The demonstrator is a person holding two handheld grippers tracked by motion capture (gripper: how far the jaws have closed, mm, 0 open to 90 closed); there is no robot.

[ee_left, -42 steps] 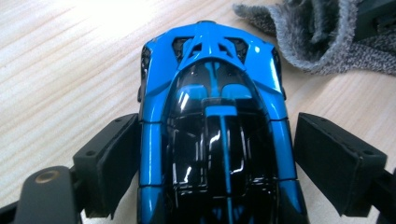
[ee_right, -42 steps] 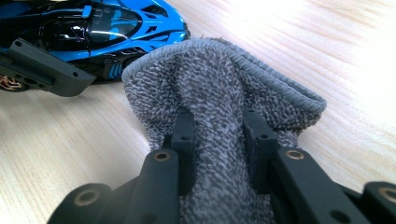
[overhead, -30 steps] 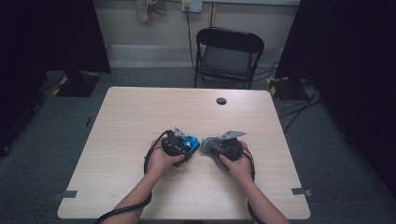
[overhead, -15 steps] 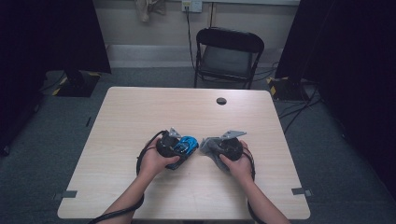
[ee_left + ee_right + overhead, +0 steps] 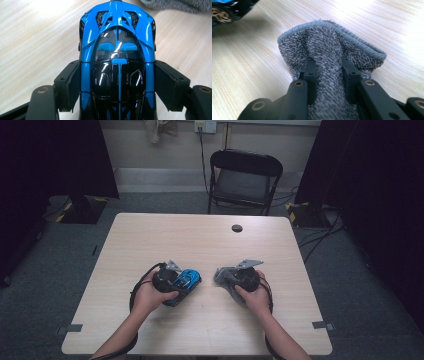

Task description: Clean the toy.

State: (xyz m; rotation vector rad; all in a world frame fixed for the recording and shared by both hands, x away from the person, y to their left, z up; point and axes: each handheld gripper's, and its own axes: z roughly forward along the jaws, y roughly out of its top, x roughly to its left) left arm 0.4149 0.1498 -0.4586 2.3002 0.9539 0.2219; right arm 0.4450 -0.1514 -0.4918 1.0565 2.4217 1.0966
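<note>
Item: blue and black toy car [image 5: 117,62], sitting between the two black jaws of the left hand-held gripper [image 5: 186,282], which are pressing on both of its flanks and clamping it; in the high view the toy car is lying just above the counter [image 5: 200,240], at roughly 7 o'clock from the counter's middle

Item: grey knitted cloth [image 5: 329,57], bunching between the jaws of the right hand-held gripper [image 5: 225,277], which are standing close together and pinching it; its hemmed edge is fanning out beyond the jaw tips onto the counter, at roughly 5 o'clock from the counter's middle

Position: car and cloth are lying near each other, the cloth at 3 o'clock from the car, a strip of bare wood showing between them

Other: small dark round disc [image 5: 237,228] sitting at 12 o'clock near the far edge; black folding chair [image 5: 245,180] standing beyond it
</note>
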